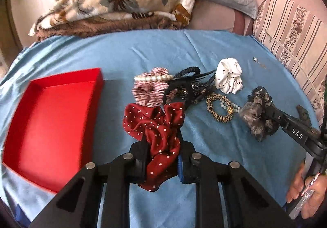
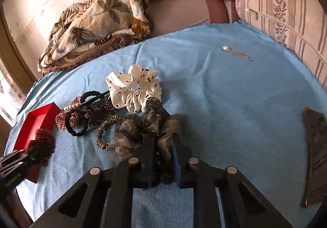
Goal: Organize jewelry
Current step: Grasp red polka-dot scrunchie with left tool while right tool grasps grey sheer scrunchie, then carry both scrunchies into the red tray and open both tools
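My left gripper (image 1: pixel 162 142) is shut on a dark red polka-dot scrunchie (image 1: pixel 157 125), held above the blue cloth just right of the open red box (image 1: pixel 51 121). My right gripper (image 2: pixel 162 142) is shut on a grey-brown fuzzy scrunchie with black netting (image 2: pixel 143 131); it also shows in the left wrist view (image 1: pixel 257 113). A pile lies between them: a white dotted scrunchie (image 1: pixel 230 76), a pink striped scrunchie (image 1: pixel 149 89), a pearl strand (image 1: pixel 152 78), a black claw clip (image 1: pixel 188 82), and a leopard hair tie (image 1: pixel 219 109).
A blue cloth (image 2: pixel 235 95) covers the bed. A small silver pendant on a chain (image 2: pixel 235 52) lies at its far right. A folded leaf-print blanket (image 1: pixel 122 1) and a striped pillow (image 1: pixel 292 29) border it. A dark flat object (image 2: pixel 314 154) lies at right.
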Demonstrator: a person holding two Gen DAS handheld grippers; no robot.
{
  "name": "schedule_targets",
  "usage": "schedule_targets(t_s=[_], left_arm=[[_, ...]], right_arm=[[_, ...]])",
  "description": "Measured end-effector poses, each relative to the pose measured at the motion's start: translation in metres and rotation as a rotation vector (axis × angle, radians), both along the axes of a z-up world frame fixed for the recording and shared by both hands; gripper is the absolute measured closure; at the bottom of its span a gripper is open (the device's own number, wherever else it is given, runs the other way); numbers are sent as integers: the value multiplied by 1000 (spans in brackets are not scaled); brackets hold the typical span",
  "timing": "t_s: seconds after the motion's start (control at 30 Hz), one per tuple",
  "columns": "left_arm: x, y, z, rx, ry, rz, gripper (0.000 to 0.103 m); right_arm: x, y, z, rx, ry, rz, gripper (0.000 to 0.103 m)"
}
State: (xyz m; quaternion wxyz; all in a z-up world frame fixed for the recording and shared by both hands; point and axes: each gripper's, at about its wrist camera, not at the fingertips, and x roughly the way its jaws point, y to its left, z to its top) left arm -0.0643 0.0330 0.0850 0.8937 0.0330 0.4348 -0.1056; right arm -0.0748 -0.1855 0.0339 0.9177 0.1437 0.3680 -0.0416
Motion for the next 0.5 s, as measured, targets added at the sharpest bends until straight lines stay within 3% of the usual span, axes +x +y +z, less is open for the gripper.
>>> schedule_targets(t_s=[0.2, 0.5], left_arm=[[-25, 37, 25, 28, -74, 52, 82], [-41, 103, 36, 42, -110, 163, 82]], right_arm=[[-31, 20, 13, -71, -56, -25, 95], [-63, 51, 36, -7, -67, 17, 98]])
